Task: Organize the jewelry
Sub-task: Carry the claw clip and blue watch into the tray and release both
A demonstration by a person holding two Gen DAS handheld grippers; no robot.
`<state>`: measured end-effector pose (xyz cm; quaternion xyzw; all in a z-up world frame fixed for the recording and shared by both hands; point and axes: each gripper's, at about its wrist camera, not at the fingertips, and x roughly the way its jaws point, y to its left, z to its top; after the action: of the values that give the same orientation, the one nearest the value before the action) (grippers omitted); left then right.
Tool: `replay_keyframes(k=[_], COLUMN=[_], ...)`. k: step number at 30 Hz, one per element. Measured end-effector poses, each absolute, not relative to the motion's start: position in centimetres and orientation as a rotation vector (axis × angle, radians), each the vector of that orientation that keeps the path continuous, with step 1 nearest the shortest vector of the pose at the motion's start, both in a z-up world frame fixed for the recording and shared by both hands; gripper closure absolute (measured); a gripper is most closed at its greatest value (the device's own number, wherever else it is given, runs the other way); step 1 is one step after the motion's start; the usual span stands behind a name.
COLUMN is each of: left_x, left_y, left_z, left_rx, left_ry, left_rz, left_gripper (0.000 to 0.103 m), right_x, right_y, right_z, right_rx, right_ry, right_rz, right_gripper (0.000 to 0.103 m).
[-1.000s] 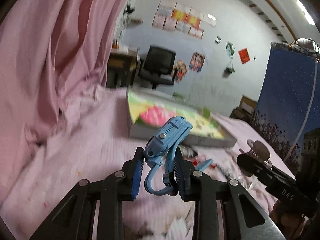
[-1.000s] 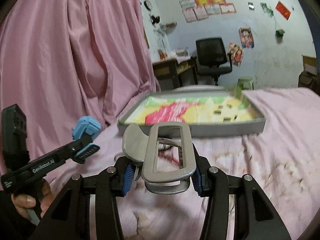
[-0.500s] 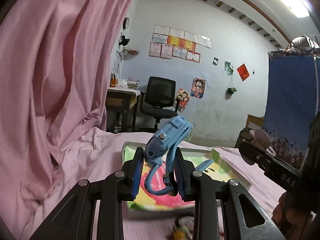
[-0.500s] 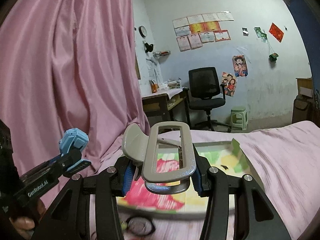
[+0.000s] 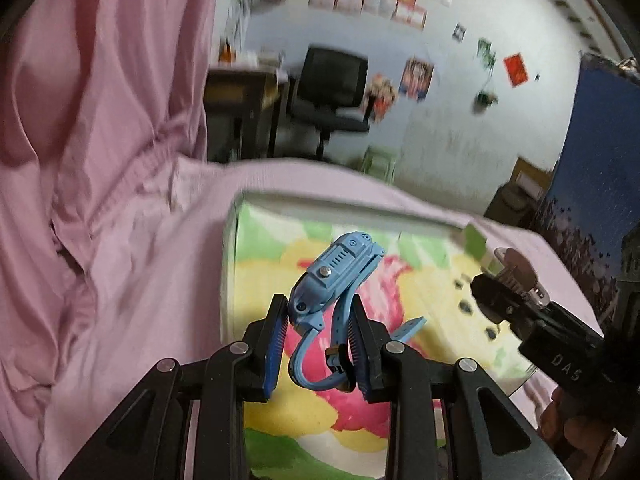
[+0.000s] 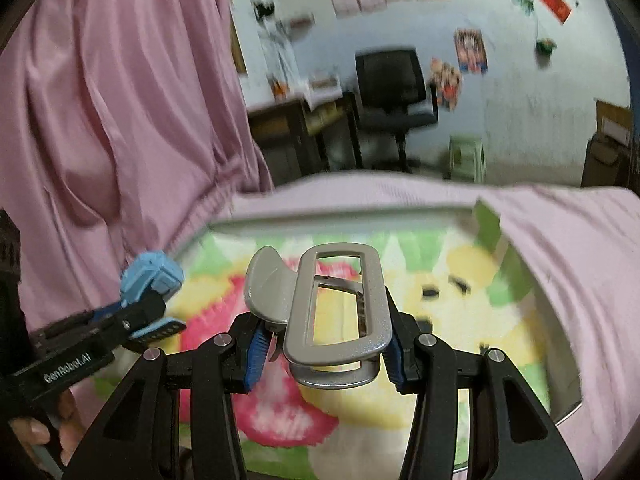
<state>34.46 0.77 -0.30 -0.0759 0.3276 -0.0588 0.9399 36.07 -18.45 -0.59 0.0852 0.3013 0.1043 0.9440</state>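
A blue watch (image 5: 336, 280) is clamped in the left gripper (image 5: 316, 344) jaws, and a silver hair clip (image 6: 332, 308) in the right gripper (image 6: 324, 344) jaws; both are held above the colourful tray (image 5: 256, 248).

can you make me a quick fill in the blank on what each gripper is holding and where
1. The left gripper is shut on a ____ watch.
2. The right gripper is shut on a ____ hair clip.
3. Both grippers hover over a colourful ____ lying on the pink sheet.

Missing words: blue; grey; tray
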Motion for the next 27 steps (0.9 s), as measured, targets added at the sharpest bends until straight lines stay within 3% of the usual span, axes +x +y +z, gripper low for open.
replay_keyframes(k=[11,14,20,27], left_x=[35.9,35.9,34.2,30.6], left_y=[-0.2,-0.3,0.1,1.9], left_z=[-2.5,-2.4,-1.4,1.0], left_rx=[-0.072,-0.055,-0.069,-0.165], left_ry=[0.843,0.843,0.76,0.583], left_rz=[-0.121,-0.135,-0.151,-0.128], left_gripper=[0.072,0.064,0.045,0.022], right_x=[38.3,38.1,36.8,32.2], right_y=[-17.8,-17.8,-19.0,-20.2], right_z=[-4.1,-4.1,-3.1,0.1], right_rx=[0.134,0.133,0.15,0.141], right_ry=[0.844,0.848,0.788,0.588], right_rz=[0.214,0.216,0.209,0.197], right_gripper=[0.059,0.059,0.048,0.031])
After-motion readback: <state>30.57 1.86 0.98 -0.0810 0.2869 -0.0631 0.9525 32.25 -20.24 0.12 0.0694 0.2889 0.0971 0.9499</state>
